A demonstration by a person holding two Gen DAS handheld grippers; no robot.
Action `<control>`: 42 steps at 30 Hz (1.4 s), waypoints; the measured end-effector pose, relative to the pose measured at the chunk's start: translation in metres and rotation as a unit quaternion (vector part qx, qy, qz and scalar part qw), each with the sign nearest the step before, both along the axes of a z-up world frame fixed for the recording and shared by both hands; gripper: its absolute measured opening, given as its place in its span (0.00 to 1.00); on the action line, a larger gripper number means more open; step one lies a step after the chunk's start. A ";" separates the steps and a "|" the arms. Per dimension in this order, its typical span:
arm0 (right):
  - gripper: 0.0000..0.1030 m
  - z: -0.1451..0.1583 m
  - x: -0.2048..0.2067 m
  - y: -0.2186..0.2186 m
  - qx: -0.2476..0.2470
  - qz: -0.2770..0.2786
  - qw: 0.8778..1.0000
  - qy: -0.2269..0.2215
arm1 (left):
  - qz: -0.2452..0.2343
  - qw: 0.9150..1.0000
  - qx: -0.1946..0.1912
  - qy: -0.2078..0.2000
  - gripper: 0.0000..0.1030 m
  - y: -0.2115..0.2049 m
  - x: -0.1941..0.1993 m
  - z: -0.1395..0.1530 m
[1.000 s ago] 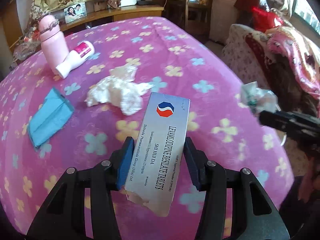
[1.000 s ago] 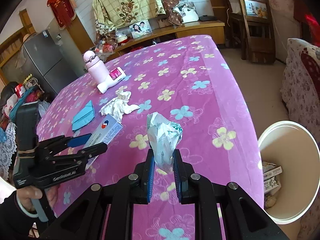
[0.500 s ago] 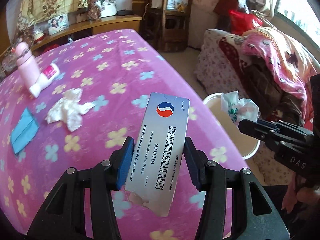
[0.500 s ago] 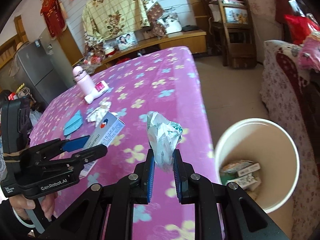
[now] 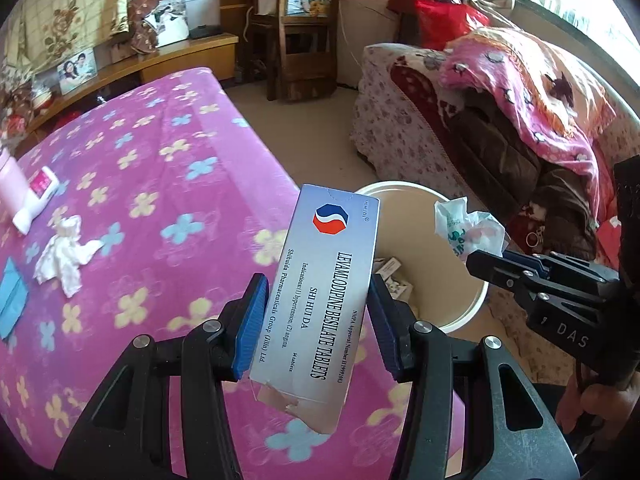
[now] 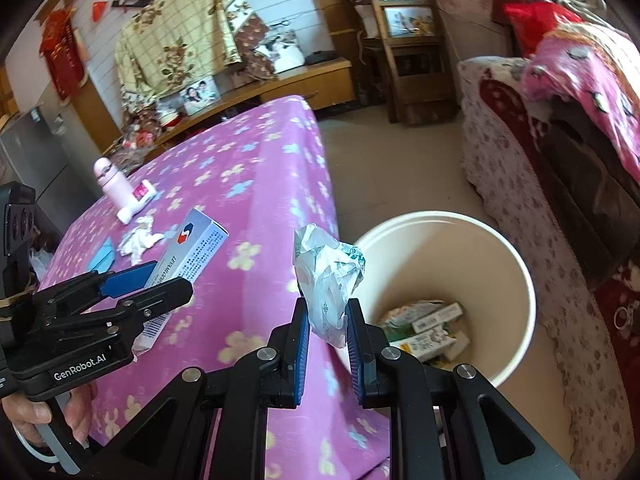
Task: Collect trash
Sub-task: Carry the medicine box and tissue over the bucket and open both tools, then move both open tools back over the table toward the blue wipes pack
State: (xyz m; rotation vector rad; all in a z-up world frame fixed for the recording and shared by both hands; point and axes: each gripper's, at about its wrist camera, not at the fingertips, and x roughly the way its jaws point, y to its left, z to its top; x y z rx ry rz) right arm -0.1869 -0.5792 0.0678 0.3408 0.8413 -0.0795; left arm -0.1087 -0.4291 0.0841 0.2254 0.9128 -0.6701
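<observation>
Both grippers moved off bed toward bin point(image 6: 516, 264); tablet box point(image 5: 324, 300), wrapper point(image 6: 328, 280) clamped.

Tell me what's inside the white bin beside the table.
The white bin holds several small cartons with green and white print, lying at the bottom. The right claw and its crumpled wrapper cover the bin's near-left part.

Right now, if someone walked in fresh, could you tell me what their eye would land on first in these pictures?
Probably the silver tablet box, clamped upright in the left gripper at the edge of the magenta flowered bedspread. Beside it, the right gripper is shut on a crumpled plastic wrapper near the rim of the cream waste bin on the floor, which already holds small cartons. A crumpled tissue lies on the bedspread.
</observation>
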 end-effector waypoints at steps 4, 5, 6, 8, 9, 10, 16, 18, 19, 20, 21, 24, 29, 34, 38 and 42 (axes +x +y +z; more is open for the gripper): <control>0.16 -0.008 -0.004 -0.015 0.006 -0.013 1.000 0.006 | -0.005 1.000 0.003 0.004 0.47 -0.014 0.000 -0.005; 0.16 -0.010 -0.005 -0.018 0.008 -0.016 1.000 0.007 | -0.005 1.000 0.004 0.006 0.47 -0.017 0.000 -0.006; 0.16 -0.010 -0.006 -0.019 0.009 -0.017 1.000 0.008 | -0.005 1.000 0.004 0.008 0.47 -0.020 0.001 -0.007; 0.16 -0.014 -0.007 -0.024 0.012 -0.021 1.000 0.009 | -0.006 1.000 0.004 0.011 0.47 -0.025 0.002 -0.010; 0.16 -0.015 -0.007 -0.025 0.012 -0.023 1.000 0.010 | -0.006 1.000 0.005 0.013 0.47 -0.028 0.002 -0.012; 0.16 -0.016 -0.007 -0.028 0.012 -0.026 1.000 0.011 | -0.006 1.000 0.005 0.016 0.47 -0.030 0.003 -0.013; 0.16 -0.026 -0.004 -0.043 0.017 -0.044 0.999 0.022 | -0.008 0.999 0.003 0.033 0.47 -0.046 0.009 -0.022; 0.16 -0.031 -0.002 -0.049 0.017 -0.051 0.998 0.029 | -0.008 0.999 0.003 0.041 0.47 -0.052 0.011 -0.027; 0.16 -0.033 -0.001 -0.051 0.017 -0.053 0.998 0.032 | -0.009 0.999 0.004 0.044 0.47 -0.054 0.012 -0.029; 0.16 -0.034 0.000 -0.052 0.016 -0.055 0.998 0.033 | -0.010 0.999 0.005 0.046 0.47 -0.058 0.012 -0.032; 0.16 -0.036 0.001 -0.054 0.012 -0.057 0.998 0.036 | -0.011 0.999 0.007 0.048 0.47 -0.061 0.013 -0.034; 0.16 -0.041 0.001 -0.058 0.012 -0.062 0.997 0.039 | -0.012 0.998 0.010 0.053 0.47 -0.068 0.014 -0.040; 0.16 -0.050 0.004 -0.065 0.010 -0.071 0.996 0.050 | -0.011 0.998 0.006 0.066 0.47 -0.078 0.020 -0.047; 0.27 -0.058 0.009 -0.071 0.008 -0.084 0.994 0.062 | -0.010 0.997 -0.007 0.075 0.48 -0.085 0.026 -0.051; 0.52 -0.063 0.010 -0.077 0.006 -0.095 0.993 0.068 | -0.005 0.996 -0.018 0.089 0.49 -0.085 0.031 -0.056; 0.52 -0.063 0.008 -0.081 0.013 -0.102 0.993 0.066 | 0.002 0.995 -0.026 0.100 0.53 -0.081 0.034 -0.060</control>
